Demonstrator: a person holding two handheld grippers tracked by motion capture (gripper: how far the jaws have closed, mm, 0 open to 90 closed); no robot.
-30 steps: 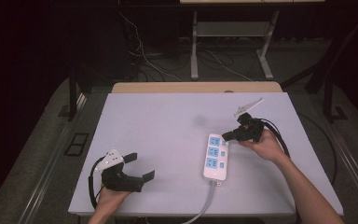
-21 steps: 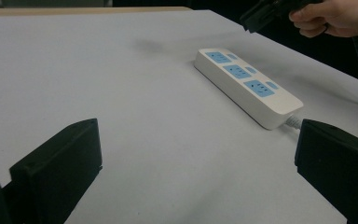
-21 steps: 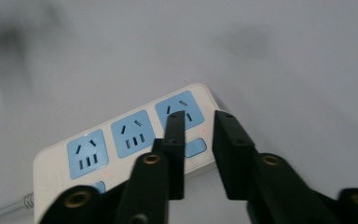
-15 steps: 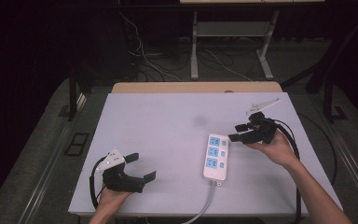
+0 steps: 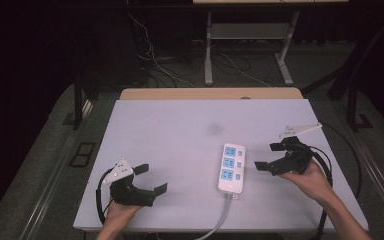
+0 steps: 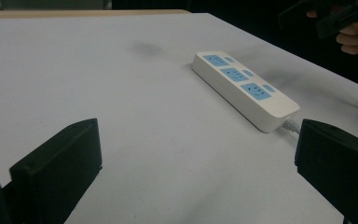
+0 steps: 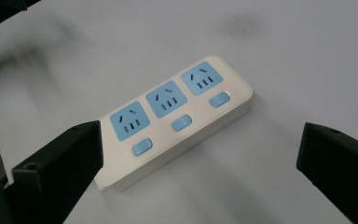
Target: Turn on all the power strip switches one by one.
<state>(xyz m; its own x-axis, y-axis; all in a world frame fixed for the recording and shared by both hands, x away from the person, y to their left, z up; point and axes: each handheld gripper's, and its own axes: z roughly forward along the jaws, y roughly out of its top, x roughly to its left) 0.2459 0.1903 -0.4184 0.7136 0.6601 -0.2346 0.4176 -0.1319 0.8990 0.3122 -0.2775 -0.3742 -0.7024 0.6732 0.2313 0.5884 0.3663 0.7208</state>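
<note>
A white power strip (image 5: 231, 167) with three blue sockets and three blue switches lies flat on the pale table (image 5: 180, 130), right of centre; its grey cord (image 5: 220, 216) runs off the front edge. My right gripper (image 5: 266, 156) hovers just right of the strip, apart from it. Its jaws have just been opening and stand wide with nothing between them. In the right gripper view the strip (image 7: 177, 119) lies ahead of the open gripper (image 7: 200, 168). My left gripper (image 5: 152, 178) rests open near the front left, and its view shows the strip (image 6: 244, 88) farther off.
A wooden table edge (image 5: 210, 93) adjoins the far side. Behind it are metal stand legs (image 5: 209, 55) and loose cables (image 5: 155, 60) on the dark floor. The right gripper's black cable (image 5: 330, 170) loops near the right edge.
My right gripper has moved rightward, away from the far end of the power strip, and its jaws have gone from shut to wide open. The left gripper has stayed put.
</note>
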